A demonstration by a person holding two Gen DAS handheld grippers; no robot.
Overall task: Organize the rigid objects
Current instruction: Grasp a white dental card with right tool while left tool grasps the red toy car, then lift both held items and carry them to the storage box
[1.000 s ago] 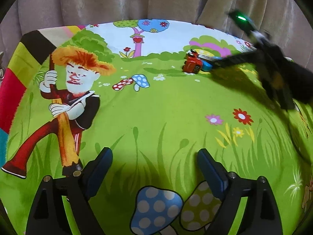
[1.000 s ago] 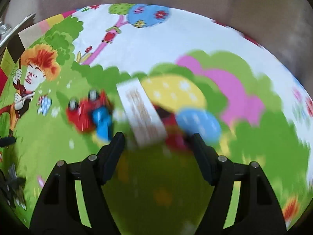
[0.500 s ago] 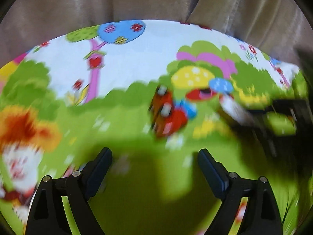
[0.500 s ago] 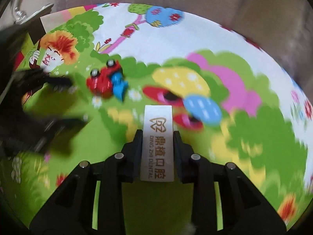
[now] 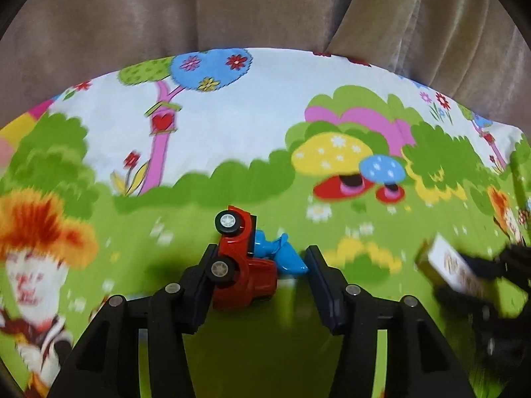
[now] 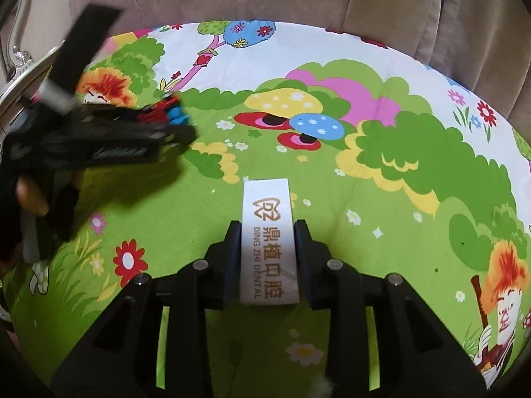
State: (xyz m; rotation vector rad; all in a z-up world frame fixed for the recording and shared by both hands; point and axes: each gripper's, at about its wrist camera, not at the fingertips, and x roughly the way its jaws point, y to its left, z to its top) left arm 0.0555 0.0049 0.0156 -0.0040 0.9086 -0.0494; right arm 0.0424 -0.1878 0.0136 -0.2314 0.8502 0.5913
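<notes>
A red and blue toy car [image 5: 247,272] lies on its side on the cartoon-print cloth [image 5: 232,126]. My left gripper [image 5: 259,265] has it between its closing jaws. The left pad rests on a wheel and the right pad meets the blue tip. In the right wrist view the same car [image 6: 166,112] shows at the far left, partly behind the left gripper. My right gripper [image 6: 267,242] is shut on a white box [image 6: 267,232] printed "DING ZHI DENTAL", held just above the cloth. That box [image 5: 454,268] appears blurred at the right of the left wrist view.
Beige curtain folds [image 5: 265,10] hang behind the cloth's far edge. A shiny metal rail [image 6: 20,56] shows at the far left of the right wrist view. A person's hand [image 6: 30,195] holds the left gripper.
My left gripper swept across the cloth to the toy car and narrowed its jaws around it. My right gripper closed on the white box and drew it away from the car.
</notes>
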